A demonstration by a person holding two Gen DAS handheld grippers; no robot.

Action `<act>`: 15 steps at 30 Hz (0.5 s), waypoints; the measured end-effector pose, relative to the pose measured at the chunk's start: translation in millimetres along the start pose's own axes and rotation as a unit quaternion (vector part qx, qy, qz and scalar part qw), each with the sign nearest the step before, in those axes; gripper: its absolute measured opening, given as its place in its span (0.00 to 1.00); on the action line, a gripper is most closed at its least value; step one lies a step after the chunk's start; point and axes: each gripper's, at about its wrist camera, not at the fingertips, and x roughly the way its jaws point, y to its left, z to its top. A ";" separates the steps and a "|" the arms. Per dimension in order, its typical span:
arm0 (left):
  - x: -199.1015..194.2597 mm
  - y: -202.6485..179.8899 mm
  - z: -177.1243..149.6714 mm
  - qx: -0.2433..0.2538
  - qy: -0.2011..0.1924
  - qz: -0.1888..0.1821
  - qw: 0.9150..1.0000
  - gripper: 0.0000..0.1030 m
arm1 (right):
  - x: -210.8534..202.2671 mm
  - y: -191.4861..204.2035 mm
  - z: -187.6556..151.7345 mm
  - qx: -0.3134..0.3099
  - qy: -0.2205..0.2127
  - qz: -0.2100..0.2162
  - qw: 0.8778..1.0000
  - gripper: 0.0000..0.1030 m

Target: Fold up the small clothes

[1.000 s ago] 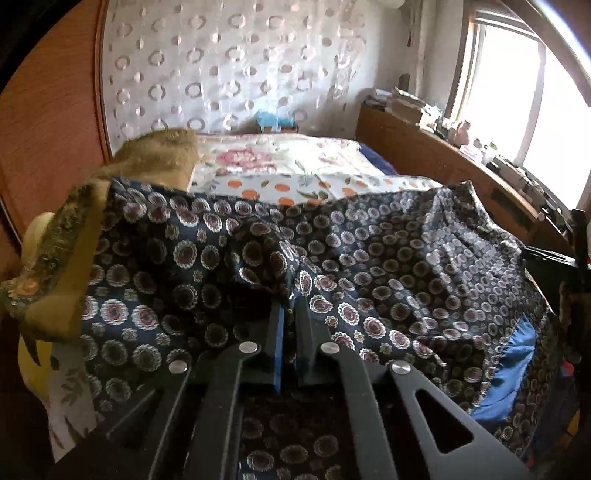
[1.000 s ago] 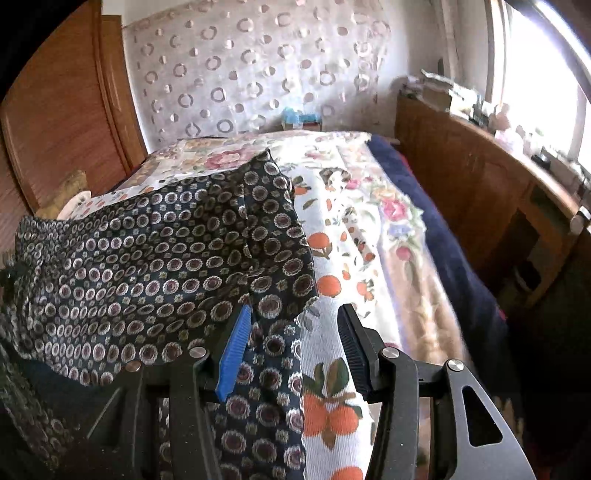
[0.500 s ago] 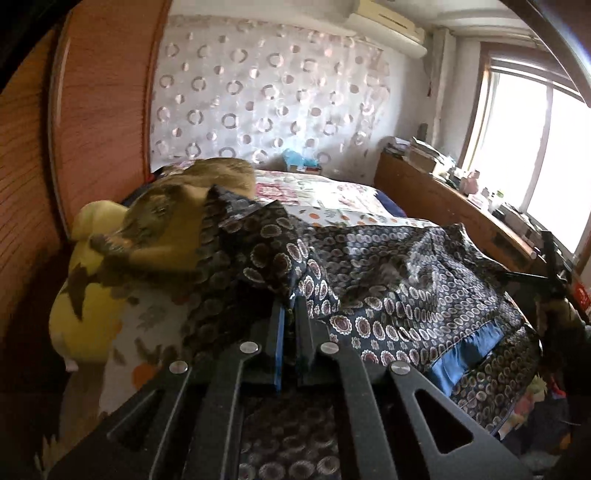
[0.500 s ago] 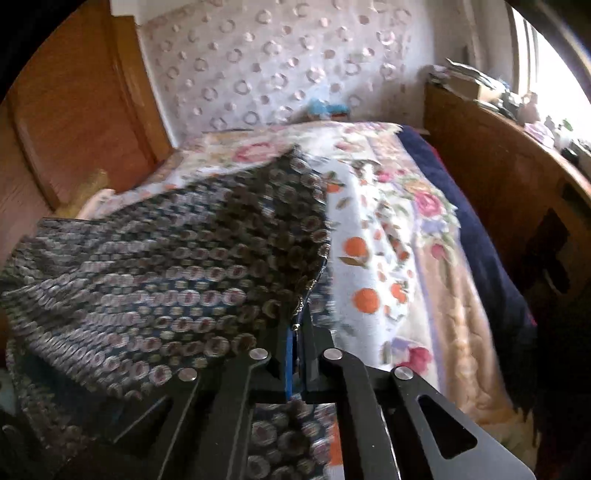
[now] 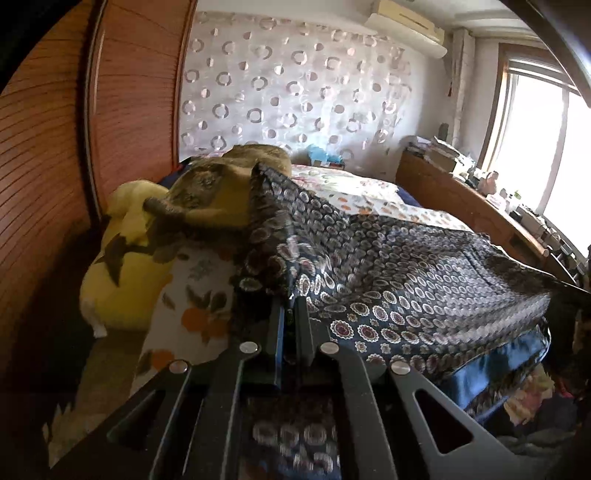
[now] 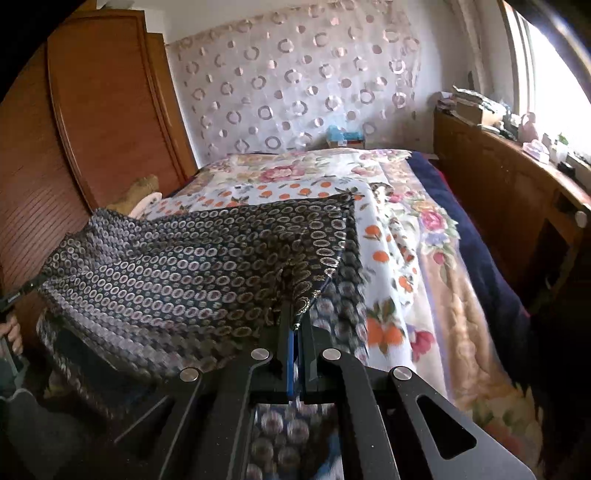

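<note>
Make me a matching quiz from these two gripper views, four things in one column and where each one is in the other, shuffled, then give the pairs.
Things:
1. dark circle-patterned garment
2. yellow plush toy
3. white air conditioner
4. orange-print white bedsheet

Places:
A. high on the wall near the ceiling
B. spread on the bed under the cloth
C. by the wooden wardrobe at the bed's left edge
D. stretched between the left gripper and right gripper

Pairs: 1-D, 2-C, 3-A, 4-B

My two black two-finger grippers, both clamped.
My left gripper (image 5: 290,321) and right gripper (image 6: 297,325) pinch fabric, jaws closed, held apart.
</note>
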 end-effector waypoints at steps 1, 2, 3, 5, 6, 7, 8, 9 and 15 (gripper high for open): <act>-1.4 0.0 -2.9 0.003 0.003 0.004 1.000 0.05 | -1.8 -0.8 -2.9 -0.001 0.005 -0.004 1.000 0.01; -1.6 0.1 -6.1 0.009 0.008 0.013 1.000 0.08 | -3.5 -0.8 -5.3 -0.005 0.012 -0.008 1.000 0.01; -1.3 -0.5 -7.8 0.015 0.011 0.021 1.000 0.10 | -3.8 -1.0 -8.9 -0.011 0.020 -0.014 1.000 0.01; -0.7 -0.4 -8.9 0.032 0.011 0.039 0.999 0.20 | -3.7 -0.9 -11.6 -0.017 0.028 -0.028 0.999 0.01; -1.7 1.1 -8.5 0.035 0.009 0.045 0.998 0.24 | -3.1 -0.7 -12.2 -0.021 0.033 -0.035 0.999 0.01; -2.8 3.0 -6.5 0.035 0.006 0.048 0.998 0.33 | -3.2 -0.6 -11.9 -0.024 0.034 -0.040 0.998 0.04; -5.6 5.2 -4.3 0.032 -0.001 0.047 0.998 0.43 | -4.2 0.0 -10.2 -0.026 0.032 -0.044 0.998 0.04; -6.7 7.8 -2.7 0.029 -0.006 0.045 0.999 0.45 | -6.0 2.3 -7.5 -0.028 0.028 -0.049 0.998 0.07; -4.8 18.1 1.6 0.023 -0.011 0.047 0.999 0.67 | -10.7 18.8 2.9 -0.035 0.006 -0.056 0.998 0.44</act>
